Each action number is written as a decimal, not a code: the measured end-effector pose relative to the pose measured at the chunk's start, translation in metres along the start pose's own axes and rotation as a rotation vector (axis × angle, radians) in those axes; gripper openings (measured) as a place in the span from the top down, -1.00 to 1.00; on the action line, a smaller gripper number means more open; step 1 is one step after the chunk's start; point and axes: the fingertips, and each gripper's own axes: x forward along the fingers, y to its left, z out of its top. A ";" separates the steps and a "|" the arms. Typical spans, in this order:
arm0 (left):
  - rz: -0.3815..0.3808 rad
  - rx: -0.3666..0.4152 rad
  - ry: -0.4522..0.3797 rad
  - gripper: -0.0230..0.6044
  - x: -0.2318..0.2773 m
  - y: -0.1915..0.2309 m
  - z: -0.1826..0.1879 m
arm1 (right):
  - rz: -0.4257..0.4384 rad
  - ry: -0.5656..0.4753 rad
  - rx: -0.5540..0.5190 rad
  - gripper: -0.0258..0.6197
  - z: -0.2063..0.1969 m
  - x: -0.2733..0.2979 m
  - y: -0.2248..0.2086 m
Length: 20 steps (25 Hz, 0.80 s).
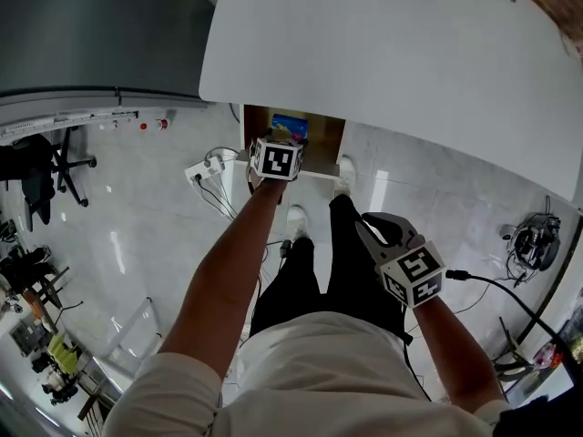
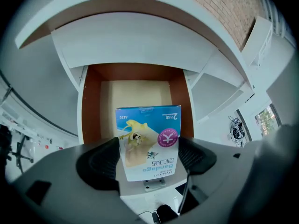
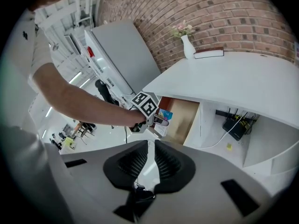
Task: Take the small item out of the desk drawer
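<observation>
My left gripper (image 2: 148, 157) is shut on a small blue and white bandage box (image 2: 149, 141), held just above the open desk drawer (image 2: 135, 94). The drawer has brown side walls and a pale bottom that looks bare. In the head view the left gripper (image 1: 278, 153) hangs over the drawer (image 1: 319, 139) with the box (image 1: 290, 127) poking out ahead of it. My right gripper (image 3: 148, 161) is shut with nothing between its pads, held back near the person's waist (image 1: 378, 235). The right gripper view shows the left gripper (image 3: 154, 118) with the box (image 3: 164, 115) from the side.
The white desk top (image 1: 392, 44) overhangs the drawer. A white vase (image 3: 188, 45) and a book (image 3: 208, 53) stand on it by the brick wall. A power strip with cables (image 1: 205, 168) lies on the floor at left, headphones (image 1: 533, 241) at right.
</observation>
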 end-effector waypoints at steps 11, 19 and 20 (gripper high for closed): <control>-0.036 0.035 -0.047 -0.33 -0.108 -0.009 -0.020 | -0.028 -0.027 -0.085 0.78 0.018 -0.012 0.053; -0.093 0.078 -0.085 -0.33 -0.203 -0.016 -0.051 | -0.076 -0.057 -0.137 0.79 0.028 -0.037 0.103; -0.103 0.084 -0.104 -0.33 -0.213 -0.017 -0.053 | -0.084 -0.061 -0.143 0.79 0.029 -0.040 0.108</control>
